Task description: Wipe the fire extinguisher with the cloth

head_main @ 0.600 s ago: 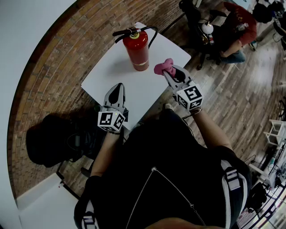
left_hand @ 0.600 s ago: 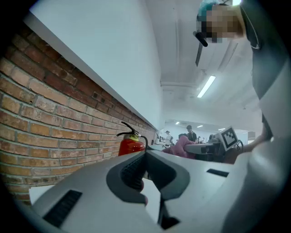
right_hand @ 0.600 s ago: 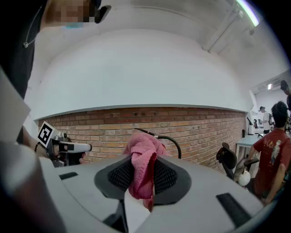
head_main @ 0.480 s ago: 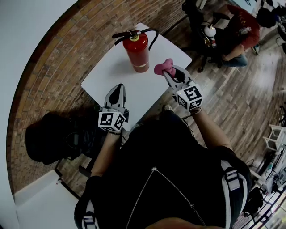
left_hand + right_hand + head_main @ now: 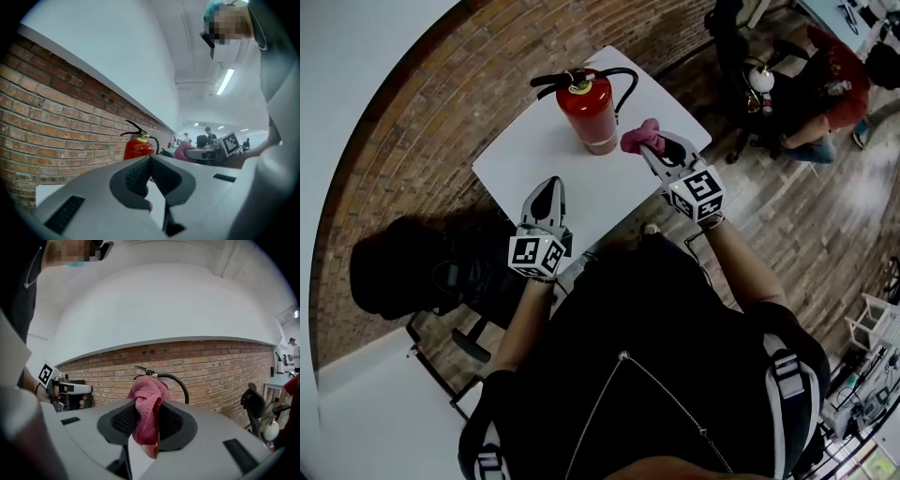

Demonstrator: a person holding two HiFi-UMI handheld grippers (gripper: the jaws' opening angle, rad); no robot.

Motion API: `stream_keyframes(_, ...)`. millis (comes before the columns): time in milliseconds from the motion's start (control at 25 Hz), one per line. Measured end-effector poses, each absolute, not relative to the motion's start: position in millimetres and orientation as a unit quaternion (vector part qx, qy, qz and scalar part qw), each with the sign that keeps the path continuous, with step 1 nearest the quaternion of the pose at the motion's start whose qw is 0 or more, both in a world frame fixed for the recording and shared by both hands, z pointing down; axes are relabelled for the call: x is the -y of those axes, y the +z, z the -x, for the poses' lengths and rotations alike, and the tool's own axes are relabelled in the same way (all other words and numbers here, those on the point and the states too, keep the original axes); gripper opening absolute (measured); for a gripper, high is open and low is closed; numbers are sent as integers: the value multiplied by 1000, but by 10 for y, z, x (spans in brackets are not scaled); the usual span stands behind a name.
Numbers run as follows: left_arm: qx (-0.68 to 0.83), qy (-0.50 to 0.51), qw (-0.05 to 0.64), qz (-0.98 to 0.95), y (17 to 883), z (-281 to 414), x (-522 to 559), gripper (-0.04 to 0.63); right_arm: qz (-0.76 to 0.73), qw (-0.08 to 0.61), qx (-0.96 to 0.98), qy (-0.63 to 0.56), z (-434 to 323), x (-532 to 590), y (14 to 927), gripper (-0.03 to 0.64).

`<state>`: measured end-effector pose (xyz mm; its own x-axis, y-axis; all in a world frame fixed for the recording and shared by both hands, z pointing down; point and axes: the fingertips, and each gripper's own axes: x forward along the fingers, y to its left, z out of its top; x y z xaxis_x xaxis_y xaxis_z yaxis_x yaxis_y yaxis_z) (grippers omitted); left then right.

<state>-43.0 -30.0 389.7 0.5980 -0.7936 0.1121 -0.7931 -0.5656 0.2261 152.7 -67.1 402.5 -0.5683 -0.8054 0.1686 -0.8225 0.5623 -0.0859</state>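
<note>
**Head view.** The fire extinguisher (image 5: 589,105) stands upright on the white table (image 5: 525,159), toward its far edge. The right gripper (image 5: 654,148) is over the table's right side, with its jaws clamped on the pink cloth (image 5: 637,138). The cloth sits just beside the extinguisher's lower body; contact cannot be confirmed from this angle. The left gripper (image 5: 549,185) is over the table's near edge, well apart from the extinguisher.

**Left gripper view.** The left gripper (image 5: 150,161) has its jaws drawn together at the tips, with nothing between them. Beyond them the extinguisher (image 5: 139,149) stands before a brick wall (image 5: 47,126). The cloth (image 5: 182,150) is just to its right.

**Right gripper view.** The right gripper (image 5: 146,423) pinches the bunched cloth (image 5: 147,392). The extinguisher's black hose (image 5: 176,379) arcs above the cloth. The left gripper (image 5: 70,390) is at the left.
</note>
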Motion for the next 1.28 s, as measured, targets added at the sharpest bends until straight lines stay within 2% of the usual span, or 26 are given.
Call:
stream_keyframes(760,565,14,153,-811,4306,305,86,17,-306,85,946,67,-1325,1695,4438,114)
stream_keyframes(1280,595,24,168,-786,4470,377,66,17,-271,113,955,31,-1190,1943,4544,114)
